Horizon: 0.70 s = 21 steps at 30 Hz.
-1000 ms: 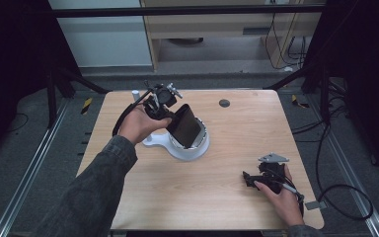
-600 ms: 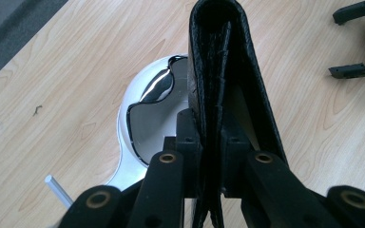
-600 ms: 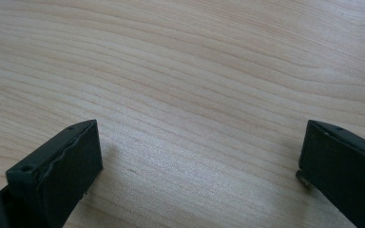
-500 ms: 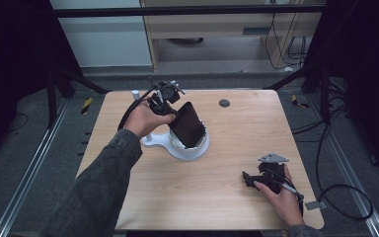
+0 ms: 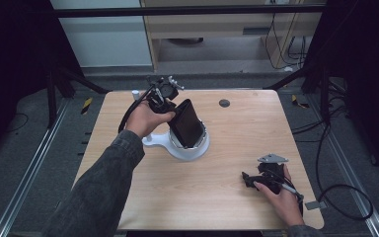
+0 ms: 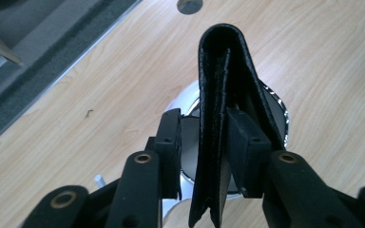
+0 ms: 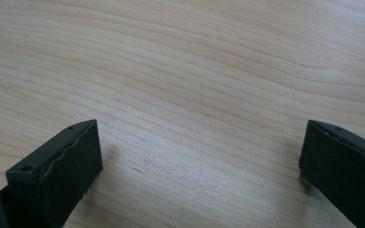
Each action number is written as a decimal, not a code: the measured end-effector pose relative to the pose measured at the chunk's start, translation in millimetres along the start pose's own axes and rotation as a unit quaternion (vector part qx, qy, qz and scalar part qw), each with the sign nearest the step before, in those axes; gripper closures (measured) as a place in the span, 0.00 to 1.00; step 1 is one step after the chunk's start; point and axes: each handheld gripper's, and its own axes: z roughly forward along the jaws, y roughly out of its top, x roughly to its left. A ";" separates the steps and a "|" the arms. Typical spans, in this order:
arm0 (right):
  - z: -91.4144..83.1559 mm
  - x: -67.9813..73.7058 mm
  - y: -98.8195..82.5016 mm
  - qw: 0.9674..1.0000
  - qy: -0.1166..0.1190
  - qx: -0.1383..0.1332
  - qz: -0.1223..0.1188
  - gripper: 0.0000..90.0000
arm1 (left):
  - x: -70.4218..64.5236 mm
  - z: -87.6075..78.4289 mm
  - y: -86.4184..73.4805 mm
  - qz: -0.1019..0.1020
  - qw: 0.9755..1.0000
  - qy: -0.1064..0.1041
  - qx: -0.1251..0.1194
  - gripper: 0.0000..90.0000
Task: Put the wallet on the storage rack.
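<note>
A black folded wallet (image 5: 186, 123) stands on edge, leaning, on the round metal plate of a white base (image 5: 160, 141) at the table's middle left. My left gripper (image 5: 173, 109) reaches it from the far left. In the left gripper view the wallet (image 6: 223, 85) is between the jaws. The jaws have just been opening, and a gap shows between the left pad (image 6: 170, 142) and the leather. The right gripper (image 5: 249, 180) rests near the front right of the table, its jaws (image 7: 199, 156) wide open over bare wood.
A dark round grommet (image 5: 224, 103) sits in the tabletop beyond the wallet. A small white cylinder (image 5: 135, 93) stands at the far left edge. Cables trail off the table's right side. Dark frame posts flank the table (image 5: 237, 143).
The left hand has shifted slightly toward the far side, and its jaws have loosened from the wallet, which stays standing on the base. The right hand has not moved.
</note>
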 end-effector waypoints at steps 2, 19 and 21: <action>0.0 0.0 0.0 1.000 0.000 0.000 0.000 0.01 | 1.8 -1.5 -0.5 -0.001 1.000 0.000 -0.008 0.74; -0.2 0.8 -0.1 1.000 0.001 0.002 0.001 0.01 | 2.0 -7.2 0.6 -0.004 0.999 0.013 -0.043 0.61; -0.1 0.8 -0.1 1.000 0.001 0.001 0.000 0.01 | 1.6 -9.8 0.5 -0.004 0.999 0.014 -0.050 0.60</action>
